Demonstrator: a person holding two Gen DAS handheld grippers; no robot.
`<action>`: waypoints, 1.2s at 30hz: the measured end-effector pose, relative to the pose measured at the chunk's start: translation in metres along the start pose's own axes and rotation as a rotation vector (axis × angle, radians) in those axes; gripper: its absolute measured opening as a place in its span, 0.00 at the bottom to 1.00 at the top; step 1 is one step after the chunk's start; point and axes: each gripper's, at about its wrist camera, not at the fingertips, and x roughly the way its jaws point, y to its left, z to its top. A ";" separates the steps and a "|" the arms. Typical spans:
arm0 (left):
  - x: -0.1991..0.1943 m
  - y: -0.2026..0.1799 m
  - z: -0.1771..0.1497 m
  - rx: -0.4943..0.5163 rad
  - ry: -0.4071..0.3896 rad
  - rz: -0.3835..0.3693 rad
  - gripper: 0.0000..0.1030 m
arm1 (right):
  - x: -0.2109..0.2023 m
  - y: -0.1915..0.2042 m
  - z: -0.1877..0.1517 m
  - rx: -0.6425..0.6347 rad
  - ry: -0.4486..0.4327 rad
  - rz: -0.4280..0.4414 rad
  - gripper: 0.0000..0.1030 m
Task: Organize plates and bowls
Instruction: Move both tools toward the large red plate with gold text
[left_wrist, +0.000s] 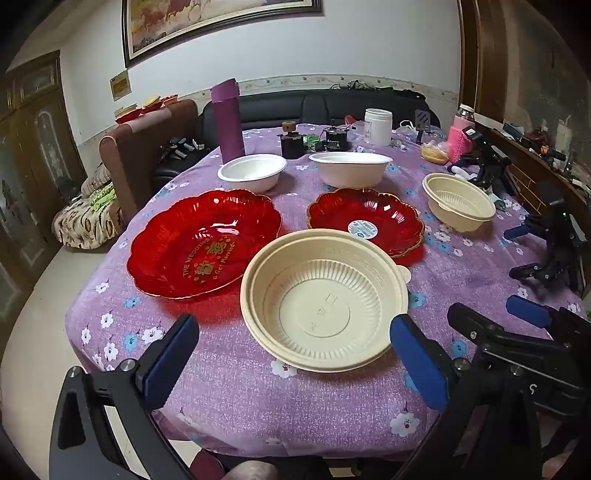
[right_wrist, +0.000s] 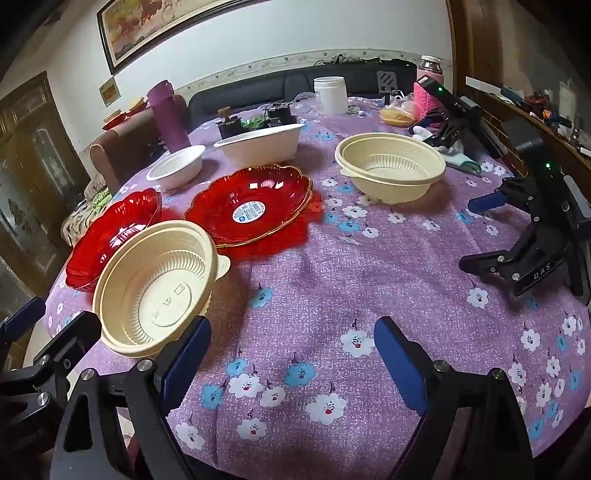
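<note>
A cream ribbed bowl (left_wrist: 325, 299) (right_wrist: 155, 288) sits near the table's front edge. A large red plate (left_wrist: 203, 240) (right_wrist: 110, 236) lies to its left, a smaller red plate (left_wrist: 365, 219) (right_wrist: 251, 205) with a sticker behind it. A second cream bowl (left_wrist: 458, 201) (right_wrist: 391, 166) stands at the right. Two white bowls (left_wrist: 253, 171) (left_wrist: 351, 168) stand further back. My left gripper (left_wrist: 295, 358) is open and empty, just in front of the near cream bowl. My right gripper (right_wrist: 291, 358) is open and empty over bare cloth, right of that bowl.
The table wears a purple flowered cloth (right_wrist: 332, 273). A purple flask (left_wrist: 227, 118), a white jar (left_wrist: 377, 125), small dark items and a pink thing (left_wrist: 458, 142) stand at the back. Spare black grippers (right_wrist: 524, 251) lie at the right edge.
</note>
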 end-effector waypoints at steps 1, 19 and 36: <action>0.000 0.000 0.000 -0.002 0.002 -0.004 1.00 | 0.000 0.000 0.000 0.001 -0.001 0.001 0.90; -0.016 0.078 0.013 -0.194 -0.113 0.010 1.00 | 0.017 0.010 0.007 0.000 0.038 0.015 0.90; -0.011 0.067 -0.026 -0.255 -0.067 -0.241 1.00 | 0.030 0.034 0.027 -0.075 0.010 -0.042 0.90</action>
